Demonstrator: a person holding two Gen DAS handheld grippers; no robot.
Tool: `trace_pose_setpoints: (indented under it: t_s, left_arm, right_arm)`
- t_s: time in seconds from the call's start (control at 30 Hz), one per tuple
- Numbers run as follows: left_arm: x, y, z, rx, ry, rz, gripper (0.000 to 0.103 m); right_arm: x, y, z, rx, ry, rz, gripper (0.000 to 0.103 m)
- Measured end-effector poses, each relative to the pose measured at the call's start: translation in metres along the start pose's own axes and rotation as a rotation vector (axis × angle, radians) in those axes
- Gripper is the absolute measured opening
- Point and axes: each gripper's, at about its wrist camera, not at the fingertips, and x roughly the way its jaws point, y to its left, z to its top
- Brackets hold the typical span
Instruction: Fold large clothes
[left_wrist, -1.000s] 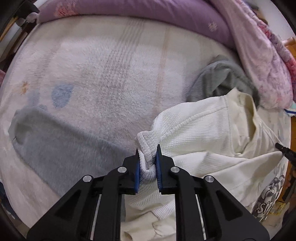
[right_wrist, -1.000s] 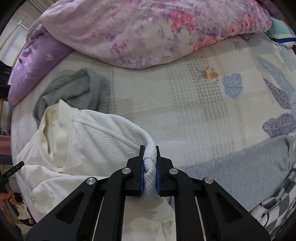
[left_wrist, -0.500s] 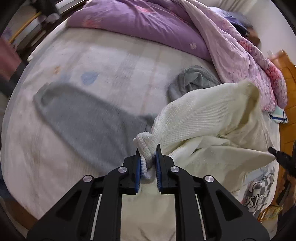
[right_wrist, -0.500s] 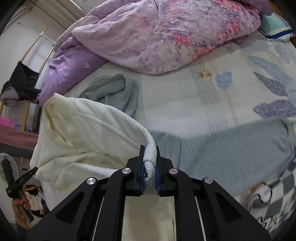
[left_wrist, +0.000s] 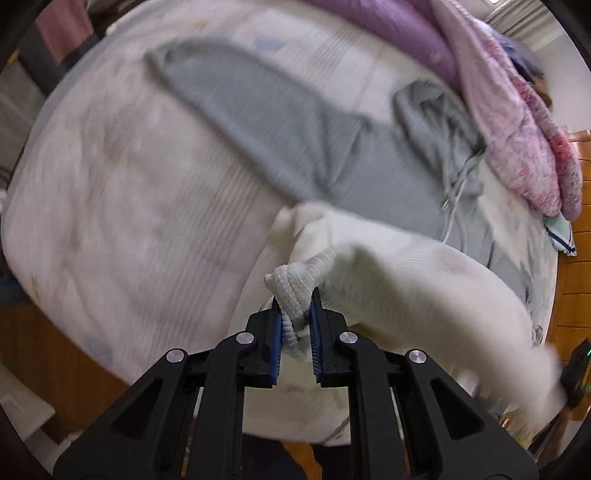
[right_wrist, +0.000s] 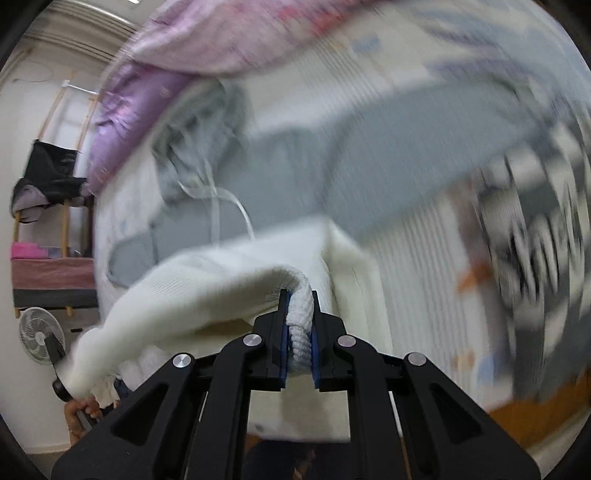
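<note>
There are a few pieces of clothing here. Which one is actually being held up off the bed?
The white knit garment: both grippers pinch its bunched edge, so it hangs between them. The grey hooded sweatshirt lies spread on the bed.

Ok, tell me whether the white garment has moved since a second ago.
Yes. The white garment, clamped in the left gripper and right gripper, has been pulled off the grey hoodie it covered, toward the bed's near edge.

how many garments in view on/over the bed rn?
2, maybe more hidden. White knit top is lifted over the bed, held by left claw and right claw. Grey hoodie lies spread flat on the bedsheet.
</note>
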Motion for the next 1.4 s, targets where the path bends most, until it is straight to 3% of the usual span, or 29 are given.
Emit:
trace_pose_setpoints:
  t_s: [0.2, 0.33, 0.5, 0.63, 0.7, 0.77, 0.83, 0.93, 1.0, 1.07, 1.13, 1.2, 1.3, 1.4]
  left_arm:
    - [0.059, 0.044, -0.05, -0.008, 0.149, 0.031, 0.012]
    - [0.064, 0.061, -0.067, -0.013, 0.162, 0.009, 0.012]
    - [0.052, 0.065, -0.077, 0.061, 0.159, 0.001, 0.012]
    - [0.057, 0.077, -0.088, 0.072, 0.162, -0.023, 0.013]
    - [0.06, 0.081, -0.094, 0.088, 0.15, -0.04, 0.019]
    - [0.063, 0.083, -0.102, 0.113, 0.167, -0.027, 0.034]
    - [0.057, 0.088, -0.109, 0.125, 0.167, 0.0, 0.052]
    - [0.038, 0.096, -0.116, 0.112, 0.148, -0.014, 0.052]
    - [0.022, 0.094, -0.119, 0.099, 0.114, -0.012, 0.053]
    - [0.013, 0.085, -0.12, 0.089, 0.093, -0.063, 0.054]
    - [0.016, 0.063, -0.119, 0.124, 0.077, -0.093, 0.054]
    - [0.028, 0.044, -0.119, 0.14, 0.09, -0.1, 0.056]
    - [0.066, 0.03, -0.124, 0.173, 0.165, -0.049, 0.063]
    - [0.123, 0.037, -0.139, 0.221, 0.278, 0.087, 0.063]
  right_arm:
    - [0.064, -0.04, -0.07, 0.102, 0.106, -0.083, 0.009]
    - [0.067, -0.049, -0.086, 0.136, 0.067, -0.089, 0.009]
    - [0.053, -0.033, -0.104, 0.044, 0.024, -0.132, 0.009]
    - [0.074, -0.034, -0.118, -0.055, 0.018, -0.201, 0.01]
    - [0.089, -0.036, -0.122, -0.119, 0.026, -0.271, 0.022]
    - [0.099, -0.04, -0.129, -0.178, 0.059, -0.354, 0.032]
    - [0.095, -0.047, -0.139, -0.177, 0.076, -0.358, 0.035]
    - [0.079, -0.049, -0.146, -0.152, 0.098, -0.383, 0.036]
    - [0.06, -0.043, -0.148, -0.112, 0.088, -0.326, 0.036]
    - [0.048, -0.032, -0.145, -0.079, 0.053, -0.223, 0.036]
    - [0.052, -0.018, -0.136, -0.037, 0.03, -0.097, 0.033]
    - [0.07, -0.004, -0.126, -0.028, 0.036, -0.057, 0.02]
    - [0.118, -0.005, -0.121, -0.032, 0.128, -0.153, 0.013]
    - [0.171, -0.033, -0.141, 0.017, 0.247, -0.227, 0.005]
